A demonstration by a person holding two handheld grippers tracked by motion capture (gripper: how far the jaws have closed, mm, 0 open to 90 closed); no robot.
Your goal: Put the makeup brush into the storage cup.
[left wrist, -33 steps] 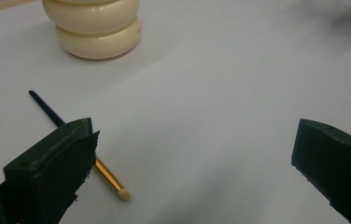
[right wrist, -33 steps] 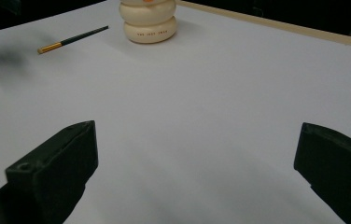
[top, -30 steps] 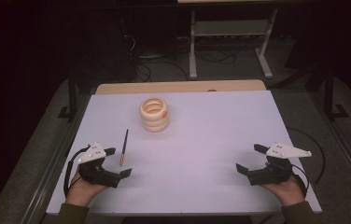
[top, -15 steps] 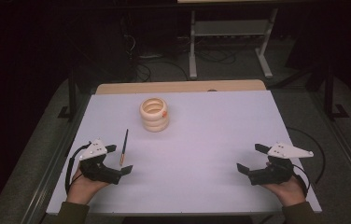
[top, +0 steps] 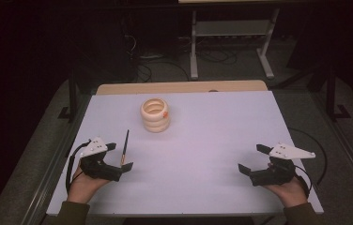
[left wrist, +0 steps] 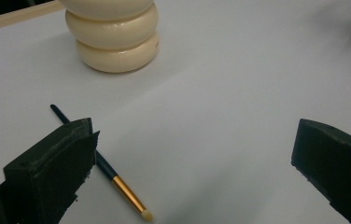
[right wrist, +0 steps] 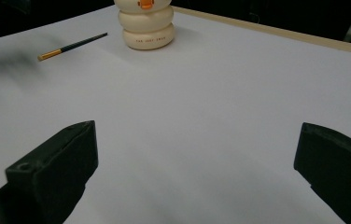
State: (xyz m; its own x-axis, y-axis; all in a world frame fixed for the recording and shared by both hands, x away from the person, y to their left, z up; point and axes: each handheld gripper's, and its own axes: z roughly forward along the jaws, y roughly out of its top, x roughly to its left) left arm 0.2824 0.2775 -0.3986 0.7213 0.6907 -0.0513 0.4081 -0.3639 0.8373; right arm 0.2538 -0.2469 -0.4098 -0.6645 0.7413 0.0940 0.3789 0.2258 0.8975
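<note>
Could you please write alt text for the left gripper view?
The open left gripper hovers over a white table, a thin gold-banded brush lying by one jaw. A cream ringed holder stands beyond.

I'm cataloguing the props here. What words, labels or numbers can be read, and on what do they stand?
One line of small dark print on the bottom ring of the cream ringed holder: too small and blurred to read.
Orange mark on its top ring: a shape, no letters legible.
Brush: no text visible.
White tabletop: none.
</note>
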